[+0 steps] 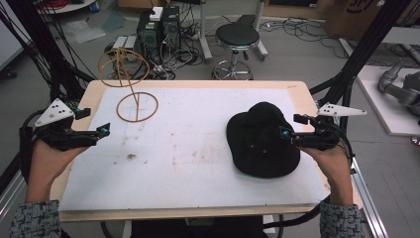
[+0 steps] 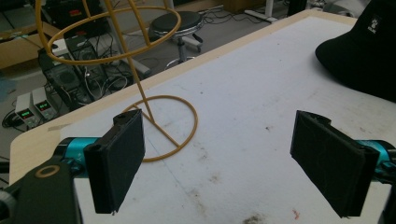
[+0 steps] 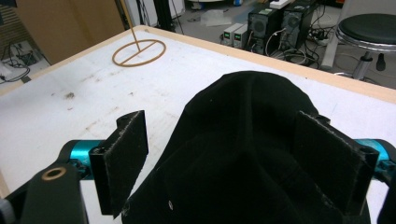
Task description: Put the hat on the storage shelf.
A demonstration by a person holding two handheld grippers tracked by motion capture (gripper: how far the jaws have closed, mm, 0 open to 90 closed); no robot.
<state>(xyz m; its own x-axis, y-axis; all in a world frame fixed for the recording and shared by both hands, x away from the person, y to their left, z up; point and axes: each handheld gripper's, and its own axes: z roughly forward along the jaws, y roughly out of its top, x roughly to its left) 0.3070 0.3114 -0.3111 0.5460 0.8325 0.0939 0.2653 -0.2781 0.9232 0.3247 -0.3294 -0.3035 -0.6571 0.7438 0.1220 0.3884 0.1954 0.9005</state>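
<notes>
- Right now my right gripper [image 1: 286,134] sits at the right side of the table, its tips over the near-right edge of the black hat [image 1: 262,141].
- Along that gripper's own view, its jaws stand wide apart with the hat [image 3: 243,140] bulging up between them; the hat's cloth lies against or just in front of the right-hand pad, while the left-hand pad stands clear of it. I cannot tell that the pads press on the cloth, so I call this gripper open around the hat, not clamped on it.
- The hat rests crown-up on the white mat [image 1: 198,144], in the right half of the table, well apart from the wire stand.
- My left gripper [image 1: 105,130] hovers at the left edge of the table, pointing in toward the middle.
- Its jaws are wide open too, with nothing between them but bare mat [image 2: 243,121] marked with a few brownish stains.
- Just beyond my left gripper stands the yellow wire stand [image 1: 130,84]: a round ring base flat on the mat near the far-left corner, a thin stem rising from it, and a wire globe of hoops on top.
- From the left gripper view the stand's base ring [image 2: 180,126] lies just behind the left-hand pad, and the hat [image 2: 364,51] shows far off at the upper right.
- The wooden table [image 1: 302,91] shows as a pale border around the mat.
</notes>
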